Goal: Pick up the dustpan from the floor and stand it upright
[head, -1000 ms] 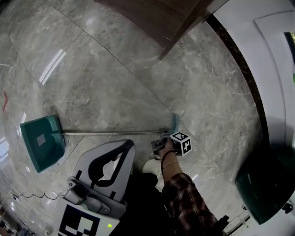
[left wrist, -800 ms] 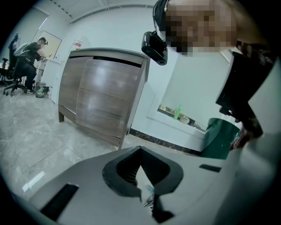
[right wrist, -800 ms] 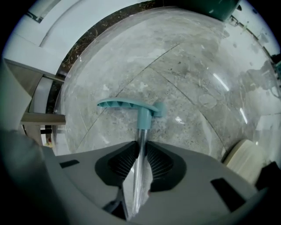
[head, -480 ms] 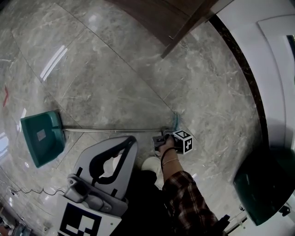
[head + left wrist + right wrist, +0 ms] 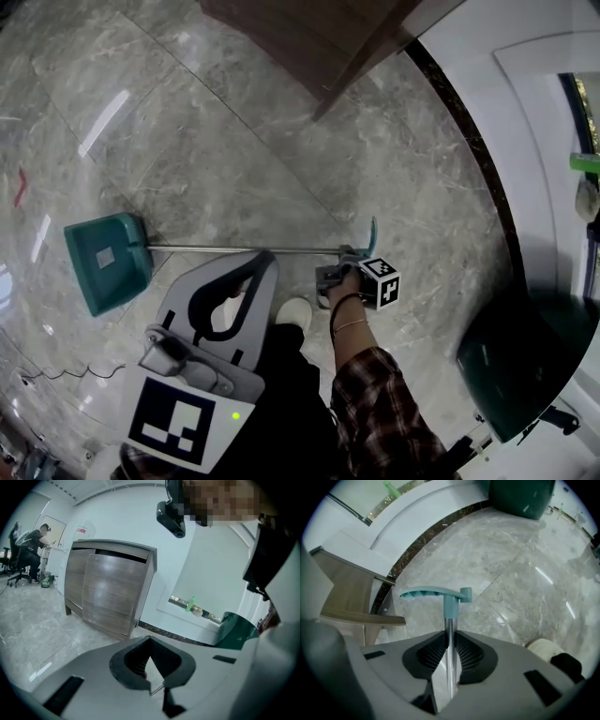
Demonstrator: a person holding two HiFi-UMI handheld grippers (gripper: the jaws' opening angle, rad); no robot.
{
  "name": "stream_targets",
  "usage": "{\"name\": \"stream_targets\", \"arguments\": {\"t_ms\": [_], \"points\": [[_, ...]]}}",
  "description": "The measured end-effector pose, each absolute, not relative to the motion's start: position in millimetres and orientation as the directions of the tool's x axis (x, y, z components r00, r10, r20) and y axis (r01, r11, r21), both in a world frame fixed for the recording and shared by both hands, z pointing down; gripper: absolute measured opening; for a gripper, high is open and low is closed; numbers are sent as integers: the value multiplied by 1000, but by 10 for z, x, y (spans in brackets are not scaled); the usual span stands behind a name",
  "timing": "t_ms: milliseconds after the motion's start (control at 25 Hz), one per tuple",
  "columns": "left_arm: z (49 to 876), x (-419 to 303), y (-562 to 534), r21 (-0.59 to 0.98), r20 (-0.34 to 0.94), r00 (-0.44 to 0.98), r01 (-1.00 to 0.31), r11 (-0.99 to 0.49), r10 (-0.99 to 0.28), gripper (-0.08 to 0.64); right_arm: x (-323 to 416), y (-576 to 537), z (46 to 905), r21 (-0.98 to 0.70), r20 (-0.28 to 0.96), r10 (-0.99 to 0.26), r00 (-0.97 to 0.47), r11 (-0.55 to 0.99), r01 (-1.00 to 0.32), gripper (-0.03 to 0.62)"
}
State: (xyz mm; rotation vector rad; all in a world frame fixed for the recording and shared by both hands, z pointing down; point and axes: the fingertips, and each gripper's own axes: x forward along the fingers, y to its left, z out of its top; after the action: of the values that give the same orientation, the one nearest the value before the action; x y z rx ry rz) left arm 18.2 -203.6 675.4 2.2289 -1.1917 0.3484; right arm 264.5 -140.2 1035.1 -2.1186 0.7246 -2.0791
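One dustpan point(image 5: 120, 274): teal pan at frame left on marble floor point(image 5: 234, 150), metal pole point(image 5: 234, 248) running right to frame centre. One grey sticker point(image 5: 105, 257) on pan, print unreadable. Two claws. Right claw point(image 5: 343, 259) just been closing, clamped on metal pole below teal grip point(image 5: 436, 592). Left claw point(image 5: 263, 264), lower centre, jaws together, empty.

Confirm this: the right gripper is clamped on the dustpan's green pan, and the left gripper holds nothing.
One error: the right gripper view shows the right gripper clamped on the dustpan's metal handle, just below the teal grip, not on the pan. The left gripper holds nothing.
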Motion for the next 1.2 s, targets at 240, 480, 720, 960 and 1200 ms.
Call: {"name": "stream_targets", "arguments": {"t_ms": [240,480,720,960,1200], "points": [[6220,292,-2158,400,511,546,-835,-379,-663,0,2716,-1626,9322,-417,895,-446,7,-842,-342,80],[5638,243,-2337,378,503,519,-851,-363,-691,0,2707,-1821,8315,-449,863,-505,20,-785,-426,80],[5055,170,-2472,372,490,505,-858,-353,-711,0,2596,-1930,7458,-475,831,-556,24,-731,-490,81],[4533,164,-2541,369,465,505,-857,-359,-727,0,2572,-2038,6713,-475,789,-612,49,-659,-582,83],[4094,-46,-2580,362,441,470,-873,-327,-765,0,2038,-2148,6113,-456,758,-650,-60,-461,-762,83]]}}
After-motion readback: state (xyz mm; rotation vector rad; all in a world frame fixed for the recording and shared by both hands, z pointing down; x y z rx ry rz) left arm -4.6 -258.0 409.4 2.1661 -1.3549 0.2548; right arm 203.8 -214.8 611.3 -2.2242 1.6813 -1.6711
